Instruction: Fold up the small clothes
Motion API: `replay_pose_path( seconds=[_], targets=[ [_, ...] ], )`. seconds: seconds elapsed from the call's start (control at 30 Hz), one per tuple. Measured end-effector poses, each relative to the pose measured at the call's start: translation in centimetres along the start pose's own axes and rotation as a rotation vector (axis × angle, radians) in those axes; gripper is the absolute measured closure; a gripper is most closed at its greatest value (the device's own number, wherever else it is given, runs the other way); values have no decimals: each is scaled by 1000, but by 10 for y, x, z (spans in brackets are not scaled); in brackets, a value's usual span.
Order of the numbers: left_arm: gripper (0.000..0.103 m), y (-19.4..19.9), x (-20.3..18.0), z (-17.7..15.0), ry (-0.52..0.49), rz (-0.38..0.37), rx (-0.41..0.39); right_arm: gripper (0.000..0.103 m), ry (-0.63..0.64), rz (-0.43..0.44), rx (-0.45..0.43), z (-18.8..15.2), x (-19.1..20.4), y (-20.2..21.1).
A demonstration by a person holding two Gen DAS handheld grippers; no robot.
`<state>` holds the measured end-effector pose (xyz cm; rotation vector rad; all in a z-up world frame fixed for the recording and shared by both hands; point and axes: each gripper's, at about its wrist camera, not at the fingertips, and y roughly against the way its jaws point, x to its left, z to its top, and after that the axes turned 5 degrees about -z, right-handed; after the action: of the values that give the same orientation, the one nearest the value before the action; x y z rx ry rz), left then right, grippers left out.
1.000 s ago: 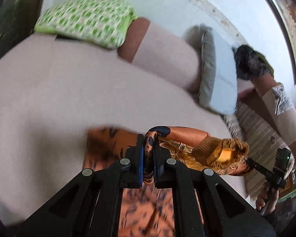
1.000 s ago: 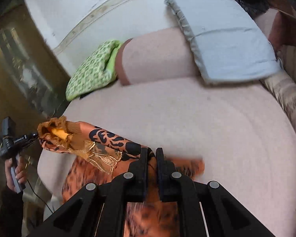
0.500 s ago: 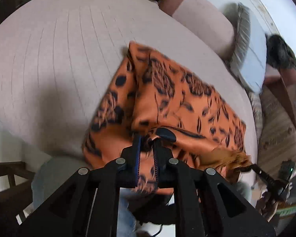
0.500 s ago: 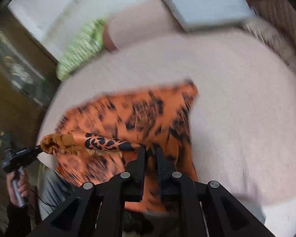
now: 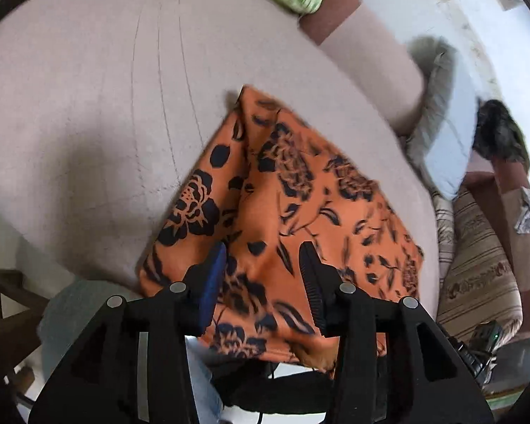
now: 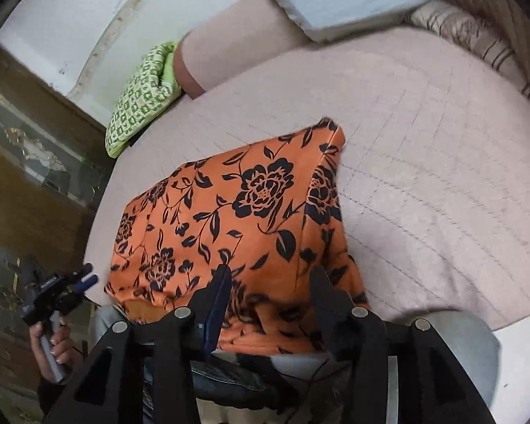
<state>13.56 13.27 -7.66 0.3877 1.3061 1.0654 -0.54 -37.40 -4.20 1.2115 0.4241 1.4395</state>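
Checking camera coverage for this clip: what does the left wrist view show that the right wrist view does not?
Only the left wrist view shows the dark furry item beyond the grey pillow.

Only the right wrist view shows the left gripper from outside, held in the person's hand, with the dark cabinet behind it.

Both show the orange floral garment lying on the pink bed, the green patterned pillow, and each camera's own jaws open above the garment.

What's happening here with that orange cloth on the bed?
A person with a handheld gripper in each hand is folding an orange flowered garment on a pinkish bed. Both the left gripper and the right gripper are open above its near edge, holding nothing. The cloth lies folded over itself.
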Motion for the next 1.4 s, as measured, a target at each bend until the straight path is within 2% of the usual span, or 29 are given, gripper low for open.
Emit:
replay_pose_path(
  seconds=[0.07, 0.1, 0.17, 0.23, 0.27, 0.3, 0.4, 0.5, 0.53, 0.6, 0.67, 0.7, 0.77, 0.8, 0.83, 0.87, 0.93, 1.0, 1.03, 1.13, 1.3, 1.4],
  targets=[
    [62, -20, 5, 2, 34, 37, 51, 59, -81, 30, 48, 7, -10, -20],
    [62, -27, 5, 0, 43, 31, 72, 59, -101, 46, 72, 9, -13, -27],
    [68, -35, 2, -5, 26, 34, 83, 63, -129, 27, 124, 9, -15, -46],
    [92, -33, -3, -8, -16, 90, 70, 79, -106, -64, 162, 9, -12, -59],
    [94, -29, -5, -10, -26, 85, 66, 86, -94, -109, 175, 9, -10, -60],
    [96, -22, -9, -12, -47, 76, 55, 91, -91, -113, 173, 10, -9, -58],
    [96, 9, -23, -25, -118, 62, 12, 95, -65, -131, 122, 12, 0, -28],
    [96, 9, -19, -34, -140, 138, 19, 95, -9, -172, 86, 8, 15, -4],
    [95, -5, -12, -35, -135, 174, 52, 95, 13, -203, 96, 4, 18, -6],
    [94, -21, -3, -34, -86, 186, 110, 95, 41, -244, 152, -2, 15, -30],
    [94, -15, -1, -33, -58, 130, 127, 95, 45, -299, 217, -7, 9, -59],
    [93, -5, -4, -33, -68, 107, 109, 95, 19, -283, 220, -9, 7, -62],
    [81, 20, -9, -29, -94, 78, 46, 94, -6, -213, 167, -4, 8, -45],
    [67, 28, -11, -25, -95, 77, 21, 91, -10, -178, 133, 0, 10, -32],
    [59, 36, -13, -19, -97, 90, -9, 88, -15, -152, 117, 5, 10, -23],
    [59, 40, -14, -15, -110, 108, -36, 80, -9, -124, 98, 10, 11, -14],
    [59, 45, -18, -8, -133, 152, -84, 75, 12, -99, 65, 17, 17, 0],
    [59, 44, -27, -7, -138, 128, -100, 58, 25, -72, 27, 26, 22, 8],
    [59, 44, -34, -8, -152, 110, -107, 56, 19, -41, 2, 29, 25, 10],
    [59, 44, -43, -12, -200, 123, -113, 56, 24, 79, -5, 37, 39, 3],
    [59, 25, -56, -8, -227, 128, -76, 56, 28, 95, 6, 47, 36, -17],
    [59, 12, -48, 5, -193, 59, -28, 56, -2, 131, 17, 58, 26, -29]
  ],
)
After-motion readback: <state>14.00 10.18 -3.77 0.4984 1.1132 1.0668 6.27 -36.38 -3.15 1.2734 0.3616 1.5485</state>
